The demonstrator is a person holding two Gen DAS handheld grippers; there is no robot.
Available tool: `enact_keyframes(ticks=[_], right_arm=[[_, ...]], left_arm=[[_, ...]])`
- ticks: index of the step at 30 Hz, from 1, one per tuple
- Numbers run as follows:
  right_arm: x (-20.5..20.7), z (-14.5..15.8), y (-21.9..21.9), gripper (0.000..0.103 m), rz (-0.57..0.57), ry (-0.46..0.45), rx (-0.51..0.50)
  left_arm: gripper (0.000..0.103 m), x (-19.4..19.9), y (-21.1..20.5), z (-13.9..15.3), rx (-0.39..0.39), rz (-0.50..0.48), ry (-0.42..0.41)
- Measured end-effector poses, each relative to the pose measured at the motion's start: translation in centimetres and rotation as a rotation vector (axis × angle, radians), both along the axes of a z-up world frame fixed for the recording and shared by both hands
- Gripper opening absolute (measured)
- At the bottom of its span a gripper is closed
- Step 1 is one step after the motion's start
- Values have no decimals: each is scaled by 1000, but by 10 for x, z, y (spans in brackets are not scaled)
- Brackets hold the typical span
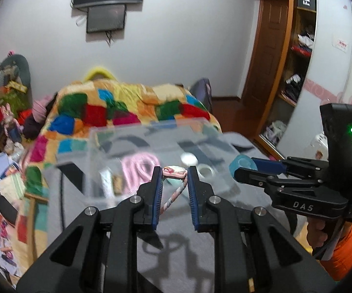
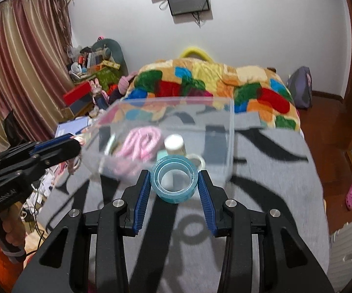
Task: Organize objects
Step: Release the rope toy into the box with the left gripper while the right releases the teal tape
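**Q:** What did each tool hold?

**A:** My right tool [image 2: 174,183] was closed on the blue tape roll [image 2: 174,183]; my left tool [image 1: 174,174] pinched a pink charm [image 1: 174,171], its braided cord hanging below.

**Q:** How far along was I?

**A:** Partway, I judged. The clear box [image 2: 224,131], ahead of both tools on the bed [image 2: 273,183], already contained a pink coil [image 2: 141,144], a white jar [image 2: 174,144] and more; both held items remained outside.

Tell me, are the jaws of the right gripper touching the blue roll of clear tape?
Touching. In the right wrist view, both jaws of the right gripper press against the sides of the blue roll of clear tape, with no gap.
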State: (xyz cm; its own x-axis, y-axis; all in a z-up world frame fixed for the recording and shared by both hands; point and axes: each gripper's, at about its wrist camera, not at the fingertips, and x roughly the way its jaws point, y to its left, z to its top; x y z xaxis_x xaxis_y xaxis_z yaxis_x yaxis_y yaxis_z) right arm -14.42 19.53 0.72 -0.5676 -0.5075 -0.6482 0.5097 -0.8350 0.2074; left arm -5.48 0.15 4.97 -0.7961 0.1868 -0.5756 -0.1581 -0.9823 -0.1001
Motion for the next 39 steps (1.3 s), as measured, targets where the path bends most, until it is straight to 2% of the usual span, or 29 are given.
enact_keyframes(ticks=[4, 8, 16, 21, 23, 25, 30, 35, 39], right_arm=[[-13, 11, -17, 36, 3, 29, 1], [-30, 14, -30, 36, -6, 49, 23], [-66, -13, -23, 36, -81, -35, 67], [-65, -23, -21, 37, -68, -44, 104], [-63, -22, -20, 40, -64, -40, 111], [-61, -20, -19, 48, -57, -38, 105], [-54, -12, -17, 49, -45, -21, 87], [-39, -1, -17, 49, -22, -1, 65], [-21, 6, -16, 50, -4, 25, 54]], left_arm=[[20, -14, -12, 13, -21, 29, 31], [20, -36, -19, 11, -45, 52, 23], [20, -81, -17, -32, -56, 52, -86], [20, -96, -11, -53, -10, 13, -163], [20, -95, -7, -56, -15, 10, -165], [20, -92, -5, -55, -16, 4, -164], [20, -77, -7, -45, -17, 4, -139], [35, -58, -13, -34, -2, 13, -110], [43, -39, -16, -30, 2, 28, -92]])
